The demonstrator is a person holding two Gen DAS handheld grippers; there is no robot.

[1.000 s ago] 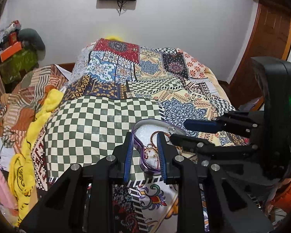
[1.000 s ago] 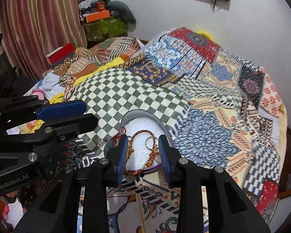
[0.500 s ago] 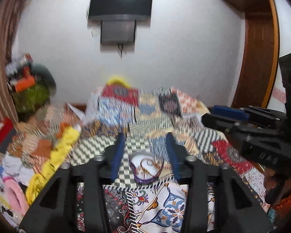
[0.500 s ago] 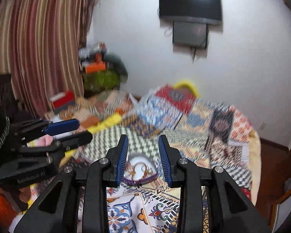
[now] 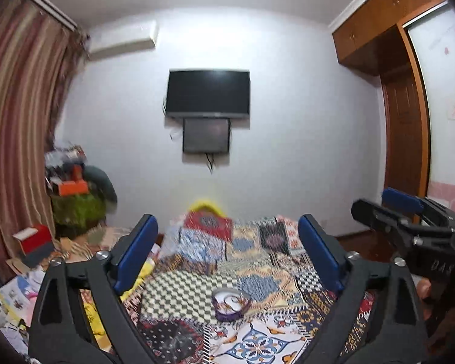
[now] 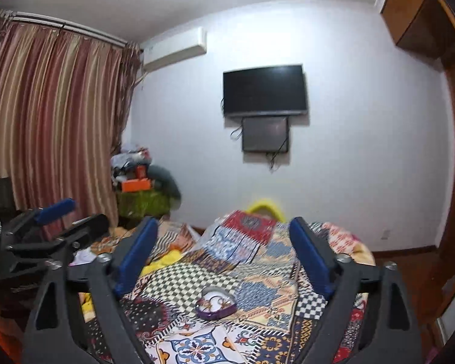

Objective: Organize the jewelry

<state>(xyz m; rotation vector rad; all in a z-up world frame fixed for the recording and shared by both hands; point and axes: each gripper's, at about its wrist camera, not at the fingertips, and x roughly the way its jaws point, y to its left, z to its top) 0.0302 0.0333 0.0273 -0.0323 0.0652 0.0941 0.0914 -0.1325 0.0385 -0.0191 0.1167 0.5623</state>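
Observation:
A purple heart-shaped jewelry box (image 5: 231,304) with a white lining lies open on the patchwork bed cover; bracelets and rings lie inside it. It also shows in the right wrist view (image 6: 216,302). My left gripper (image 5: 227,256) is open and empty, held well back from and above the box. My right gripper (image 6: 223,254) is open and empty, also far back from the box. The right gripper shows at the right edge of the left wrist view (image 5: 409,224), and the left gripper at the left edge of the right wrist view (image 6: 54,227).
The bed (image 5: 257,261) with its patchwork cover fills the foreground. Piled clothes and boxes (image 5: 72,200) stand at the left by striped curtains (image 6: 45,121). A TV (image 5: 207,94) hangs on the far wall. A wooden wardrobe and door (image 5: 403,139) are at the right.
Both grippers have pulled far back and up from the box, where they were close over it, and both have opened wide. The box and its jewelry stay on the bed.

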